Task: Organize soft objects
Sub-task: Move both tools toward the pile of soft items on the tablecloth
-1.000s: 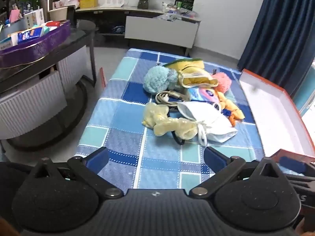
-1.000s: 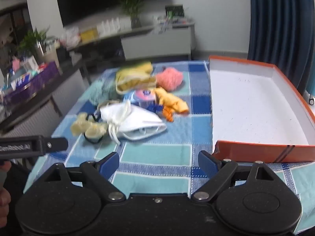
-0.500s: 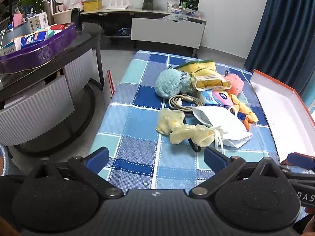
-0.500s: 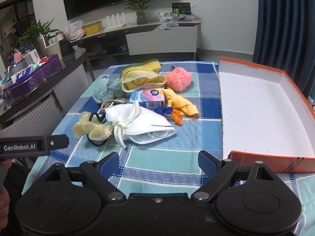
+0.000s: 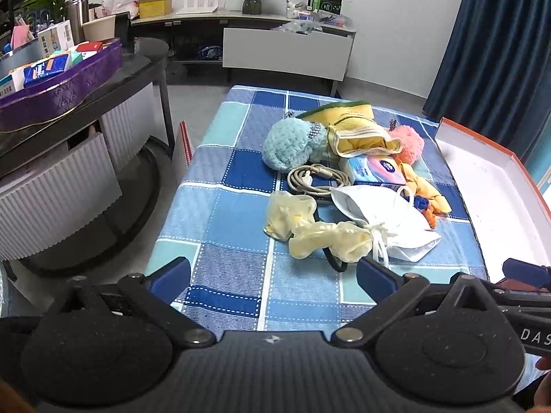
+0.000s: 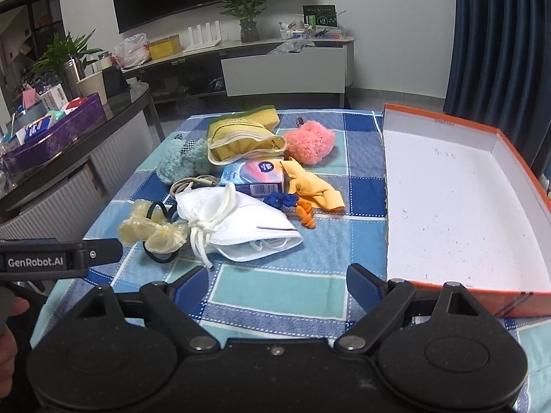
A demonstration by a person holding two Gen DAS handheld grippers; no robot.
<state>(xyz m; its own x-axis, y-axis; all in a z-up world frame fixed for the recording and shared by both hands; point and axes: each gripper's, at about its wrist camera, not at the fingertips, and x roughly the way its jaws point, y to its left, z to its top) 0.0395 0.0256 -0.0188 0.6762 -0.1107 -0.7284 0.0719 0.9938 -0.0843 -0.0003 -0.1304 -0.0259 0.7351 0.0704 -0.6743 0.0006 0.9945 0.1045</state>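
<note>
Fingers apart on your left gripper and right gripper, both empty; soft pile mid-frame, box right. Careful: mask straps could drag the hair tie along.

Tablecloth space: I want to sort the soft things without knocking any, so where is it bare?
The orange box is empty inside. Bare cloth runs along the near edge, between the white mask and both open tools, and down the left side beside the yellow scrunchie. The middle, from blue plush to pink pompom, is crowded.
</note>
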